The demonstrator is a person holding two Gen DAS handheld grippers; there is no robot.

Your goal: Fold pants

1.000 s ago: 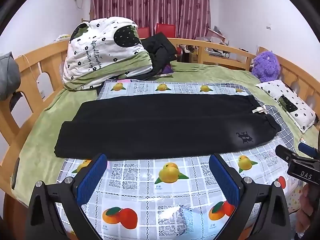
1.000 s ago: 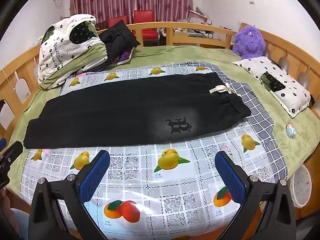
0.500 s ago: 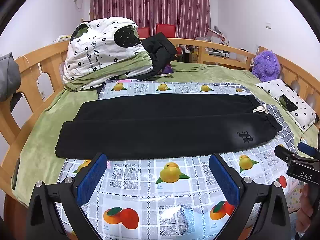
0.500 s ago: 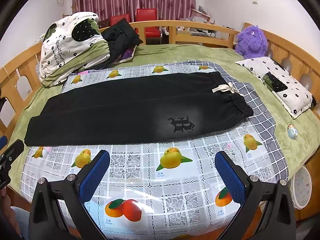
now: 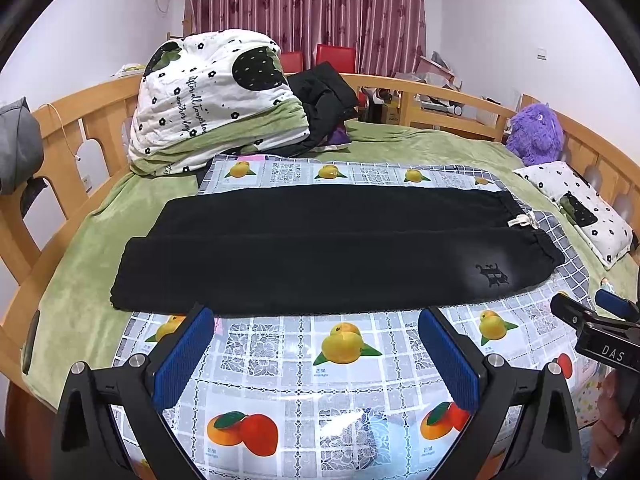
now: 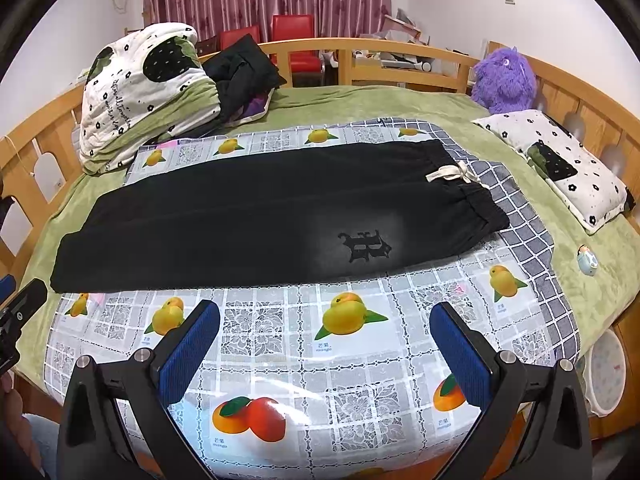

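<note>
Pants: black pants (image 5: pixel 332 248) lie flat and lengthwise across the fruit-print cloth (image 5: pixel 344 364) on the bed (image 5: pixel 416 148), legs side by side, the far leg a little behind the near one.
Waistband: at the right end, with a cream drawstring bow (image 6: pixel 454 173) on it and a dark emblem (image 6: pixel 365 245) on the near leg just left of it.
Cuffs: at the left end, reaching over the cloth's edge onto the green blanket (image 5: pixel 80 264).
Left tongs: left tongs (image 5: pixel 316 356) spread wide, blue pads (image 5: pixel 182 358) apart, holding nothing, hovering over the cloth near the pants' near edge toward the cuff end.
Right tongs: right tongs (image 6: pixel 326 350) likewise spread wide and empty, over the cloth near the emblem end.
Checked cloth: a grey checked sheet (image 6: pixel 524 220) shows under the waistband on the right.
Far left: a folded white quilt with black patches (image 5: pixel 212 100), and a black garment (image 5: pixel 324 100) beside it.
Right side: a spotted pillow (image 6: pixel 560 164) and a purple plush toy (image 6: pixel 502 80) by the wooden rail (image 6: pixel 400 50).
Small thing: a small round trinket (image 6: pixel 587 260) on the blanket near the right edge.
</note>
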